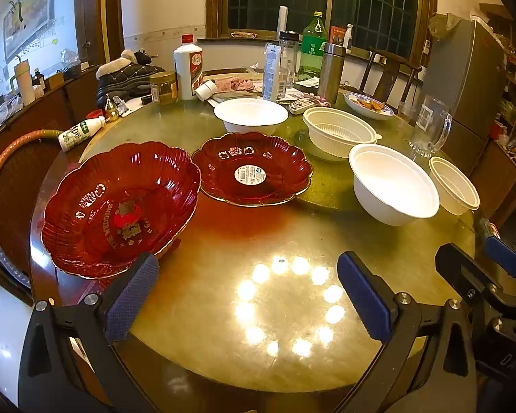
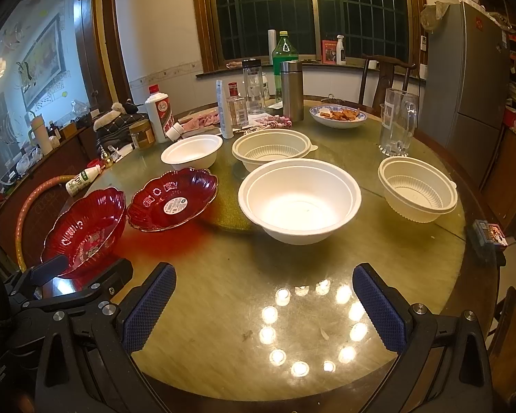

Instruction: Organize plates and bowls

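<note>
Both the left gripper (image 1: 247, 296) and right gripper (image 2: 265, 306) gape empty, the left one partly hiding the near red plate (image 1: 120, 206).

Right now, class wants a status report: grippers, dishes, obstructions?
Left gripper open, right gripper open, both empty. Red plates, white bowls unstacked. Nothing blocking.

Two red plates (image 1: 120, 206) side by side — perhaps touching.

Left tool (image 1: 247, 296) and right tool (image 2: 263, 306), side by side, jaws wide apart.
</note>
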A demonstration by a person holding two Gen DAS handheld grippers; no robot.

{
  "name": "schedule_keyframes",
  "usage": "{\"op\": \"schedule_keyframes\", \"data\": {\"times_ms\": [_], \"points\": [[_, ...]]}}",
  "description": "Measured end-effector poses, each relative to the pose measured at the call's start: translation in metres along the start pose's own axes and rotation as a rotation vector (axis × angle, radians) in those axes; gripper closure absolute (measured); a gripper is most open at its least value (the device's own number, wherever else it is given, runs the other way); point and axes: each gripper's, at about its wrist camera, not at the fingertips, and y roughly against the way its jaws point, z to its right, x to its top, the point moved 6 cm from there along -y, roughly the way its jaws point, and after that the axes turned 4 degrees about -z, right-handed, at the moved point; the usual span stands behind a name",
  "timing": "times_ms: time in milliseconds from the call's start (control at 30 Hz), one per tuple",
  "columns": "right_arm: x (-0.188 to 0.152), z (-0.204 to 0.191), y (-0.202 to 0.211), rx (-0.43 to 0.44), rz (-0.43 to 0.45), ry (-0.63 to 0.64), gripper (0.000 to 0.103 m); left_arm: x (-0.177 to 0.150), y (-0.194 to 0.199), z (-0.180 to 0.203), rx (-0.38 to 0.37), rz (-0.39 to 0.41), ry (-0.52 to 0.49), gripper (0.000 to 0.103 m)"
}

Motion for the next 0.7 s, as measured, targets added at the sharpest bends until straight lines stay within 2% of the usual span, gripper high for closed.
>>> {"op": "schedule_keyframes", "data": {"times_ms": [700], "points": [[0.0001, -0.0007, 0.0009, 0.003, -0.003, -0.001, 0.0, -0.0033, -0.002, -0.0037, -0.001, -0.007, 0.016, 0.0]]}}
